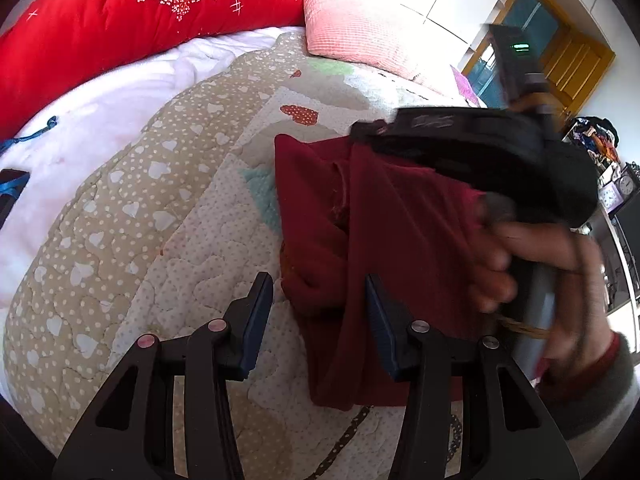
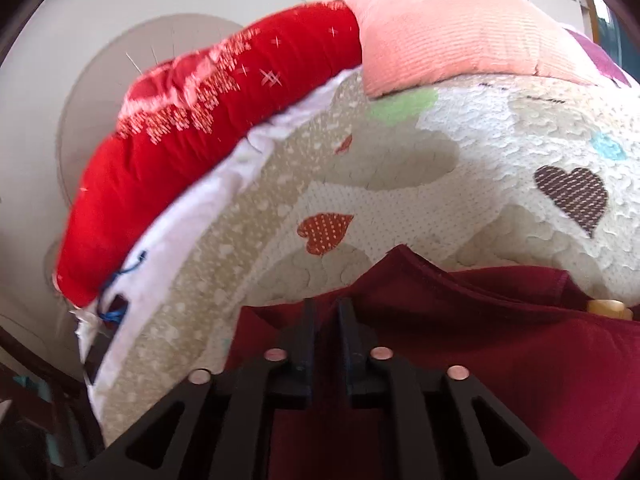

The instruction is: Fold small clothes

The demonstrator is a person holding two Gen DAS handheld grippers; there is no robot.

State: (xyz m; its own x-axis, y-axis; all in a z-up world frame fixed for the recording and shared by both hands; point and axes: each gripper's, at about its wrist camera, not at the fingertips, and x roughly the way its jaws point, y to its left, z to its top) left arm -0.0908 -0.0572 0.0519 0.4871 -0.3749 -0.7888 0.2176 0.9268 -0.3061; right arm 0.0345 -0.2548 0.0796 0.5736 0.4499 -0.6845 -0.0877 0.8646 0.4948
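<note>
A dark red garment, the only piece of clothing laid out, lies partly folded on a quilted bedspread patterned with hearts, one layer of it doubled over another. On the bed behind it, from left to right, sit one bright red floral quilt and one pink ribbed pillow; a single strip of white sheet shows between the red quilt and the bedspread.

The left gripper hovers over the garment's near edge with its jaws spread about halfway. The left jaw is over bare bedspread, the right over the red cloth, and nothing is pinched between them. Whether the tips touch the fabric cannot be told.

To the right, one hand, blurred, clasps the handle of the second tool. The right gripper has its jaws drawn nearly together, with a narrow slit left between them, and they sit low on the garment's upper fold. Red cloth shows in the slit, so the jaws appear to nip a thin fold of it. A small yellowish object, too partial to identify, peeks out at the garment's right edge.
</note>
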